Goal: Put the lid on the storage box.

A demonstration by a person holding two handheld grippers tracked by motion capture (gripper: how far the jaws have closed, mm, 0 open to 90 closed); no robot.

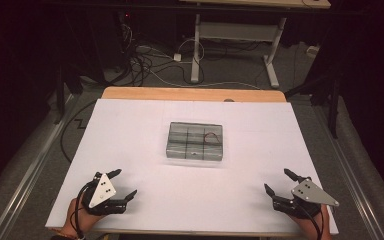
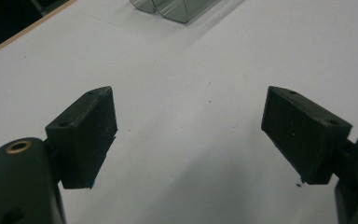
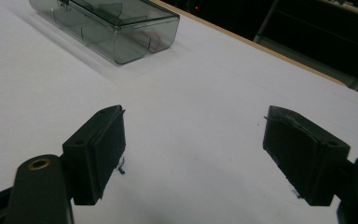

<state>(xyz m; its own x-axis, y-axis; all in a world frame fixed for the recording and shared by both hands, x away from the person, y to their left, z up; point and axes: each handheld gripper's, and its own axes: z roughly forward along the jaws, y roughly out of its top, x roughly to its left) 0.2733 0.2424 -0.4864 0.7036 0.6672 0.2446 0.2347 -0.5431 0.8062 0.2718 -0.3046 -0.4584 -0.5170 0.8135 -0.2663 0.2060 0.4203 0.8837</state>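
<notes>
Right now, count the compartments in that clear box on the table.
6, as far as the high view tells: the box is split into two rows of three. A red loop lies in the far-right one, a small item in the near-middle one. The image is soft, so finer dividers may be hidden.

The smoky clear plastic compartment box [image 1: 195,141] looks glossy and smooth. The white table cover [image 1: 130,150] is matt, paper-like. Both grippers' black jaw pads look dull, slightly grainy plastic.
</notes>
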